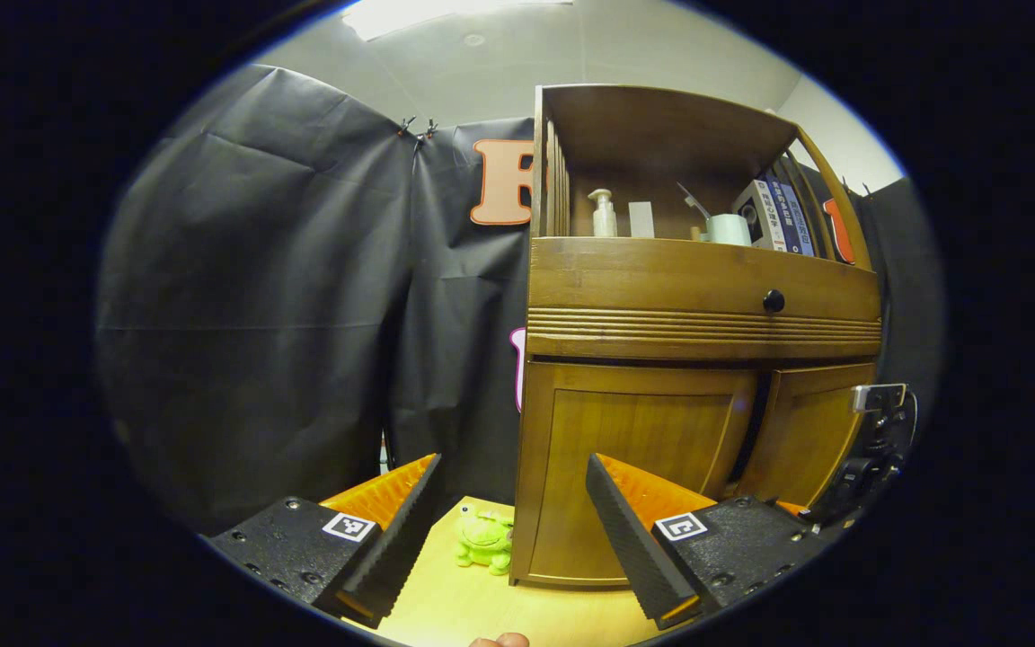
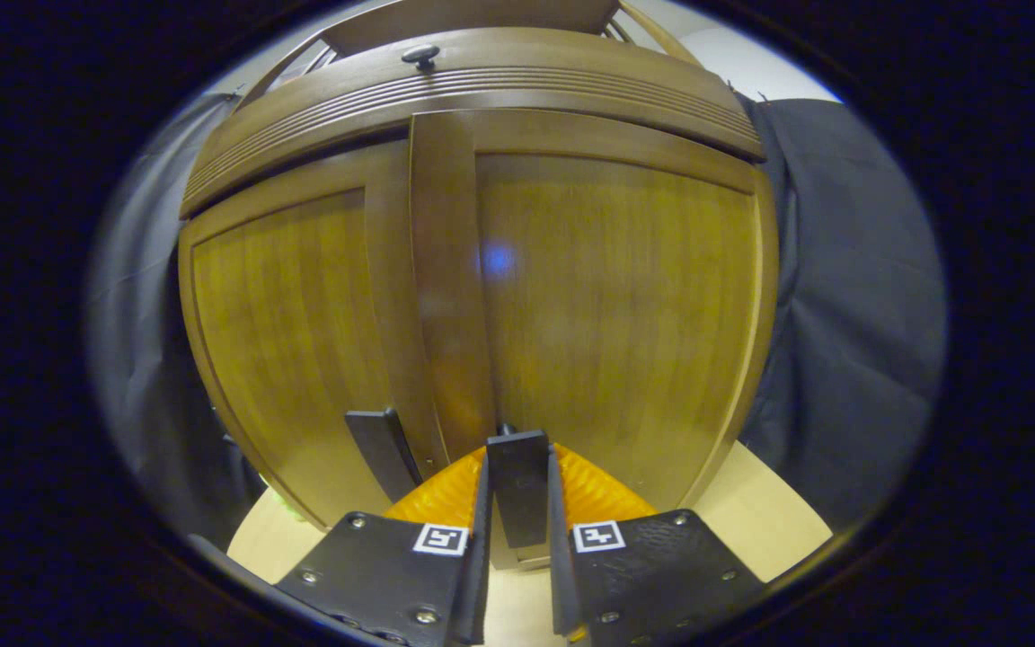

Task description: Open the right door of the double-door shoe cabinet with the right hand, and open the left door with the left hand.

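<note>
Right gripper [image 2: 516,530] on door handle [image 2: 517,485]

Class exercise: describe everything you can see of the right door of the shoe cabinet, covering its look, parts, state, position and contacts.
The right door is a framed panel of glossy, warm brown wood with vertical grain, hanging below the ribbed drawer front. It carries a dark upright handle near its inner edge. The right gripper is closed on that handle, both fingers pressing it. The door stands slightly ajar, its inner edge forward of the left door, with a dark gap visible in the left gripper view.
</note>
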### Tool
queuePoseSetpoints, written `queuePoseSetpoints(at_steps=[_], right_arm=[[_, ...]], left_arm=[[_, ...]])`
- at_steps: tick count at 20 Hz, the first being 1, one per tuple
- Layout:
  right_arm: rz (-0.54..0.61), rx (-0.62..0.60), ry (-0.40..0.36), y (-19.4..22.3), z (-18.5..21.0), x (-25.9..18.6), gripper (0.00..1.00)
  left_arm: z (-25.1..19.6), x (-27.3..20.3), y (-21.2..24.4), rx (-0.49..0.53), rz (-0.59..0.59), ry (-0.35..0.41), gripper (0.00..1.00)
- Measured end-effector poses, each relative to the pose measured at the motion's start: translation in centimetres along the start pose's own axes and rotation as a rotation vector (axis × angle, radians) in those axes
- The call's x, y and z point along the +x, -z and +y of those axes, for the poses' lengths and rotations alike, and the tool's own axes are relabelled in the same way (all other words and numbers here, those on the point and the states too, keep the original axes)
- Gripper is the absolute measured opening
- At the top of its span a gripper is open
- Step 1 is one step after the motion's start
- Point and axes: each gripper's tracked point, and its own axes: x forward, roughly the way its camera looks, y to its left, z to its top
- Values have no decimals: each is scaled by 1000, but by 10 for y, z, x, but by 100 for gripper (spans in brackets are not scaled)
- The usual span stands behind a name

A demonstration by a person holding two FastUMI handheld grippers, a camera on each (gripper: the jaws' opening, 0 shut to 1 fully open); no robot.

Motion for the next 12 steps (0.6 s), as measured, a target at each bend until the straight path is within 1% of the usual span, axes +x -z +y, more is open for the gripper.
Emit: queuePoseSetpoints(at_steps=[3, 4, 5, 7, 8, 12], right_arm=[[1, 12, -3, -2, -2, -2, 28], [0, 15, -3, -2, -2, -4, 30], [1, 18, -2, -2, -3, -5, 28], [-1, 19, 0, -5, -4, -7, 28], [-1, 21, 1, -7, -5, -8, 28], [-2, 31, 4, -10, -9, -16, 28]], left_arm=[[-12, -5, 1, 1, 5, 32, 95], [-17, -6, 2, 4, 6, 46, 95], [-22, -7, 2, 6, 7, 61, 95], [-33, -11, 2, 10, 7, 90, 95], [-38, -13, 2, 11, 6, 104, 98], [-57, -18, 2, 15, 4, 155, 98]])
